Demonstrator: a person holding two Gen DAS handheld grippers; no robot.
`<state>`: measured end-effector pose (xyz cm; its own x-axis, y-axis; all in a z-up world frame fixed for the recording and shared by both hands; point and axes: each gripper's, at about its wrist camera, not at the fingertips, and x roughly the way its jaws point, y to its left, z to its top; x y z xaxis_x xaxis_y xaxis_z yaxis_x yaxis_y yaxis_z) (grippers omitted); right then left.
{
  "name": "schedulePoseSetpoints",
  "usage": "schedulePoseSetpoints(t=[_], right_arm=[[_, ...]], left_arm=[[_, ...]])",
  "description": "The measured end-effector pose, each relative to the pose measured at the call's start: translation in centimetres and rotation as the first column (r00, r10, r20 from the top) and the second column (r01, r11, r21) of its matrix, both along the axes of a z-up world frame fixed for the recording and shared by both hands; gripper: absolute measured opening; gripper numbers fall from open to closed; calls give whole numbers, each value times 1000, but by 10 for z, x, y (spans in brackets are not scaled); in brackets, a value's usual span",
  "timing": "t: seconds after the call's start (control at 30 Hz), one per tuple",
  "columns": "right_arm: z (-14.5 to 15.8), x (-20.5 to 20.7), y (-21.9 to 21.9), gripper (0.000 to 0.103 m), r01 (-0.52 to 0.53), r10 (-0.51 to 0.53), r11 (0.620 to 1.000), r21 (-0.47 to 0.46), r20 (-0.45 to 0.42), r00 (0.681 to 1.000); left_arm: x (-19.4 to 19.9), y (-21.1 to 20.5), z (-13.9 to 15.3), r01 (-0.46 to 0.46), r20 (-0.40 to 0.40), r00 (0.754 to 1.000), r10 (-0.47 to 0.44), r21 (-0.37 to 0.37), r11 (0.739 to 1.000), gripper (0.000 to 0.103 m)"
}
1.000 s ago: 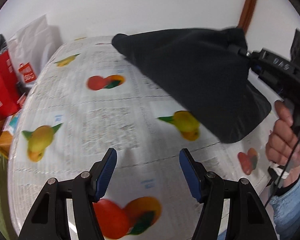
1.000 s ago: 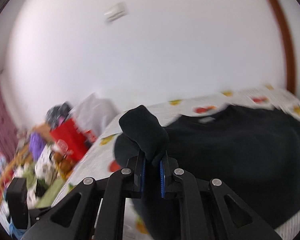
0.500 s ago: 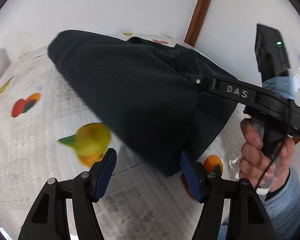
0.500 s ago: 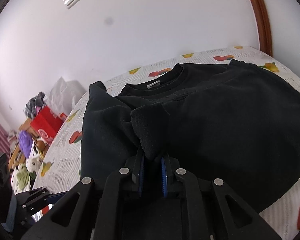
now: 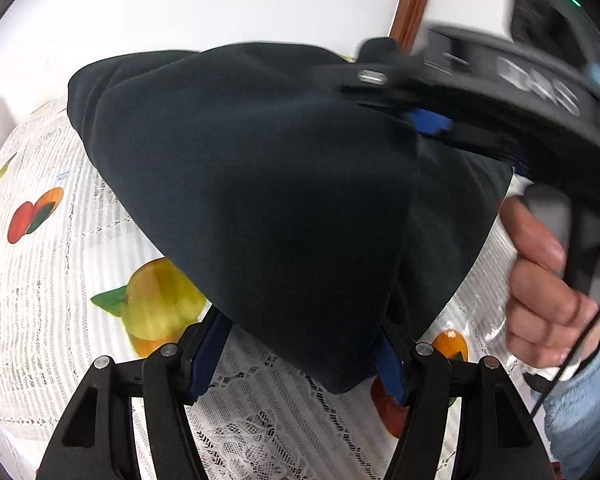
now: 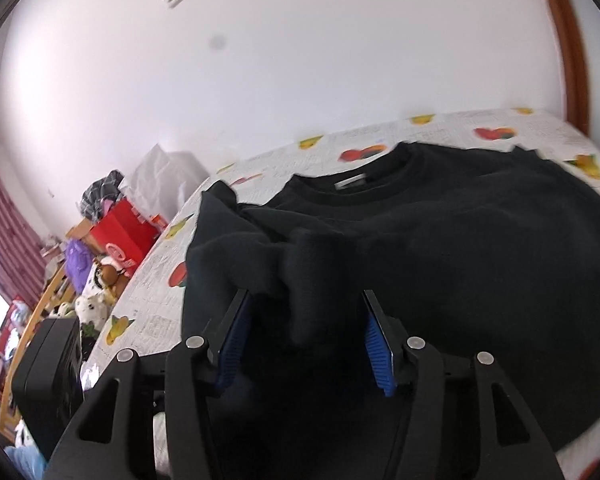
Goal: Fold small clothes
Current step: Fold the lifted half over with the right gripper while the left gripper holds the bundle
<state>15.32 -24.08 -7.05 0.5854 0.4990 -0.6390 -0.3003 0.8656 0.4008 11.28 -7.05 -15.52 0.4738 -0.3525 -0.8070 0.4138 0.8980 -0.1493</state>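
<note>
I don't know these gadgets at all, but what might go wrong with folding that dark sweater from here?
1. The right gripper is opening with the sleeve cuff loose between its pads; the bunched sleeve may not lie flat on the sweater.
2. The left gripper has the sweater's lower corner between its open fingers; closing now could pinch several layers.
3. The lace tablecloth could snag a finger that dips low.

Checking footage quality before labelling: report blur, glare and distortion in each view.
Left wrist view: right gripper smeared by motion blur, black sweatshirt sharp but nearly featureless, fisheye bends the tablecloth. Right wrist view: mostly sharp, sweatshirt's near folds lost in darkness, wall brightly washed, edges curved.
</note>
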Motion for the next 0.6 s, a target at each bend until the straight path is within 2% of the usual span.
schedulePoseSetpoints(t=[0.1,0.17,0.2,0.23,0.3,0.37,0.43,0.47,0.53,0.6], right_arm=[[-7,18,12,54,-2,3,1000,7,-35,999],[-9,26,16,38,12,-12,1000,5,-44,999],[-8,28,17,22,11,-11,1000,5,-38,999],[-2,27,18,20,7,-7,1000,3,-9,1000],[15,12,15,17,0,-1,1000,12,87,996],[34,-16,1,17,-14,-8,995,103,212,977],[38,-41,-15,17,25,-70,986,164,271,960],[37,-51,-21,17,45,-96,983,178,286,953],[25,-72,-38,17,155,-209,968,197,292,933],[4,-79,-51,17,265,-296,950,165,210,932]], left_arm=[[-4,-1,-1,-12,25,1000,12,1,1000,66],[-6,1,-1,-25,44,999,25,2,1000,66],[-7,0,-1,-35,59,998,35,10,999,66],[-20,4,1,-45,65,997,44,11,999,66],[-18,7,1,-68,66,996,67,7,998,66],[-17,10,1,-72,62,995,72,-2,997,66],[-17,12,2,-84,65,994,84,-7,996,66],[-17,12,2,-86,67,994,86,-2,996,66],[-17,14,3,-79,67,995,79,-6,997,66],[-18,13,2,-78,69,995,77,4,997,66]])
